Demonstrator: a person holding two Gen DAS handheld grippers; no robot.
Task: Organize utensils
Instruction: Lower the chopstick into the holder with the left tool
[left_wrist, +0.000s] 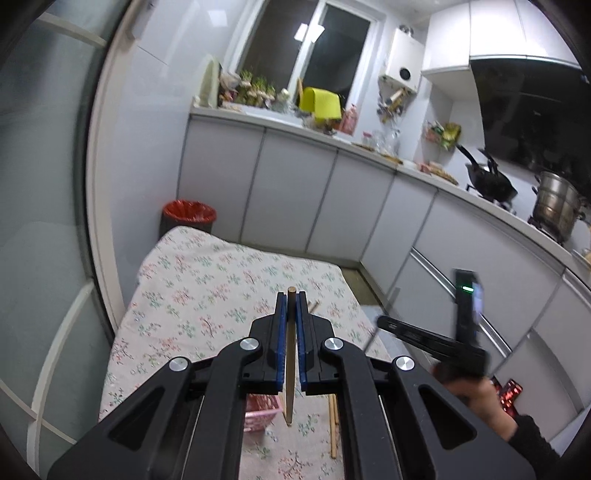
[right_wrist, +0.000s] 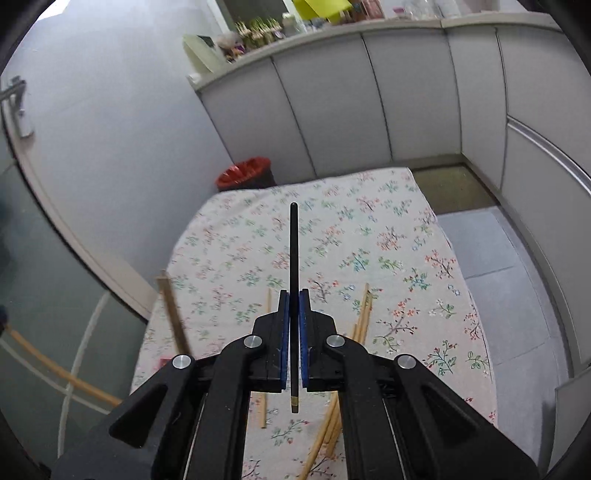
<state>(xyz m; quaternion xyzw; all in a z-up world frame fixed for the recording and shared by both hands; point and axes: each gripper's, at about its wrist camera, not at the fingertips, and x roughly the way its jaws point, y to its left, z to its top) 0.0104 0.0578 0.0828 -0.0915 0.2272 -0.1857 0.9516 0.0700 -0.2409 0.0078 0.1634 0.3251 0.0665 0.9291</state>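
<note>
Wooden chopstick (left_wrist: 290, 354) pinched in the left gripper (left_wrist: 291, 295) and black chopstick (right_wrist: 294, 280) clamped in the right gripper (right_wrist: 294, 291) could pivot or slip, both thin, above the tablecloth (right_wrist: 388, 236).

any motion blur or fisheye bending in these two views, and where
Left wrist view: the other gripper and the hand holding it are smeared by motion, and the cabinet fronts bow into a curve. Right wrist view: the black chopstick is sharp, the wooden chopstick at left is blurred, and the door frame bends.
</note>
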